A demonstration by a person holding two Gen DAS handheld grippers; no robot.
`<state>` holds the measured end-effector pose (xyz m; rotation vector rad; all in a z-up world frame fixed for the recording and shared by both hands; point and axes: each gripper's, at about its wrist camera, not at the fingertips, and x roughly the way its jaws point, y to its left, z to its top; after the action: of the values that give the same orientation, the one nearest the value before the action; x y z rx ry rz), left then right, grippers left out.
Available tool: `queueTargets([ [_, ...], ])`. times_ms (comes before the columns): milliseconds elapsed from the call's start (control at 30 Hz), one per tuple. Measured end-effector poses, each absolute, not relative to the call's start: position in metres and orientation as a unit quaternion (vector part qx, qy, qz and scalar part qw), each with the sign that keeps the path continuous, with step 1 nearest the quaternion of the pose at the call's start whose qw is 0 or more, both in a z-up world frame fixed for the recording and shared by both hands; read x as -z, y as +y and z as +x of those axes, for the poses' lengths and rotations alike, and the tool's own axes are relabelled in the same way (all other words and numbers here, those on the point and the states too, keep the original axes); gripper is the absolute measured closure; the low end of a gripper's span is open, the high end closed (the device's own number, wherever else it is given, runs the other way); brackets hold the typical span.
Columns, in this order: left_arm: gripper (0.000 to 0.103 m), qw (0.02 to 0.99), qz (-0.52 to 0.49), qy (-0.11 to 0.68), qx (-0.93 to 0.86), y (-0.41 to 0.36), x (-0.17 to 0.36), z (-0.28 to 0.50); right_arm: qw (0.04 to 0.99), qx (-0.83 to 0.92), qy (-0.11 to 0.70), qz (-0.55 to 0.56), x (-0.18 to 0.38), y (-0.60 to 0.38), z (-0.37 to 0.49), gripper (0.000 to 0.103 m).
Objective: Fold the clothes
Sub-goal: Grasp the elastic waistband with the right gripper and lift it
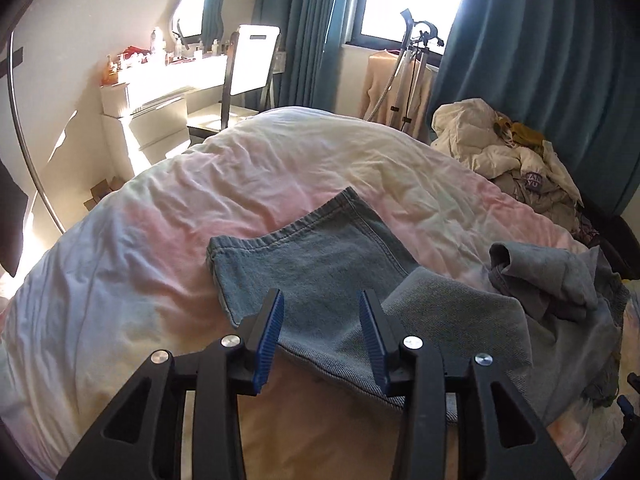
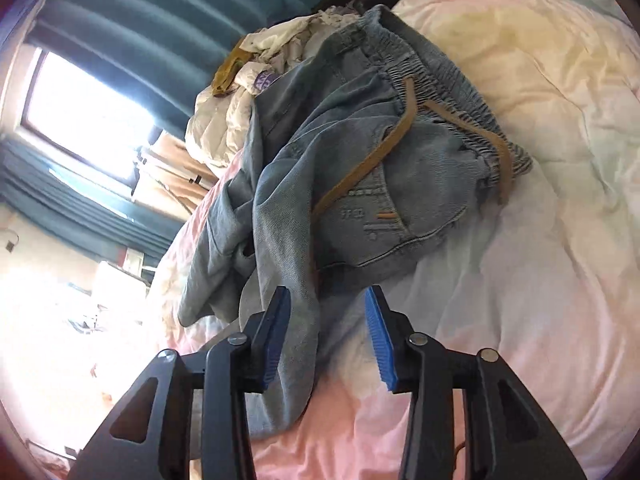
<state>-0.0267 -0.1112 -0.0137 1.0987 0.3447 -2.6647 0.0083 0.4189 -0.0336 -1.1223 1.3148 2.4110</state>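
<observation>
A pair of light blue jeans [image 1: 320, 264] lies crumpled on the pastel bedspread [image 1: 200, 208]. In the left wrist view a hemmed leg end lies flat just ahead of my open left gripper [image 1: 322, 312], whose blue pads hover above the denim. In the right wrist view the jeans [image 2: 360, 168] show their elastic waistband [image 2: 436, 76] with a tan drawstring [image 2: 360, 172] and a pocket. My right gripper [image 2: 328, 306] is open, with a fold of denim lying between its jaws, near the left pad.
A heap of cream and grey clothes [image 1: 504, 148] sits at the bed's far right, by teal curtains [image 1: 540, 60]. A white dressing table [image 1: 160, 92], a chair [image 1: 248, 72] and a garment steamer [image 1: 412, 64] stand beyond the bed. The bedspread [image 2: 540, 240] is bare on the right.
</observation>
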Motion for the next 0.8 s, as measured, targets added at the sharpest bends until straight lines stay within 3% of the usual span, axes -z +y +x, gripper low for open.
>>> queueTargets([
  [67,0.063,0.112,0.385,0.107,0.91,-0.103,0.02,-0.03,0.095,-0.792,0.474,-0.373,0.043,0.44,0.01,0.036],
  [133,0.063,0.111,0.387,0.093,0.911,-0.097,0.024,-0.032,0.1,-0.771,0.51,-0.369,0.056,0.462,0.009,0.026],
  [367,0.063,0.115,0.408,0.09,0.901,-0.096,0.037,-0.044,0.129,-0.646,0.677,-0.329,0.136,0.523,-0.009,0.026],
  [500,0.063,0.118,0.427,0.095,0.891,-0.097,0.051,-0.058,0.124,-0.622,0.707,-0.314,0.164,0.532,-0.022,0.027],
  [600,0.063,0.121,0.439,0.107,0.884,-0.101,0.06,-0.069,0.144,-0.65,0.683,-0.3,0.159,0.544,-0.025,0.039],
  [700,0.063,0.123,0.444,0.113,0.88,-0.103,0.066,-0.075,0.166,-0.676,0.644,-0.317,0.14,0.544,-0.031,0.069],
  [733,0.063,0.124,0.446,0.113,0.879,-0.104,0.067,-0.076,0.173,-0.685,0.63,-0.322,0.134,0.543,-0.033,0.083],
  [800,0.063,0.126,0.447,0.111,0.879,-0.105,0.069,-0.077,0.187,-0.702,0.602,-0.331,0.12,0.543,-0.038,0.087],
])
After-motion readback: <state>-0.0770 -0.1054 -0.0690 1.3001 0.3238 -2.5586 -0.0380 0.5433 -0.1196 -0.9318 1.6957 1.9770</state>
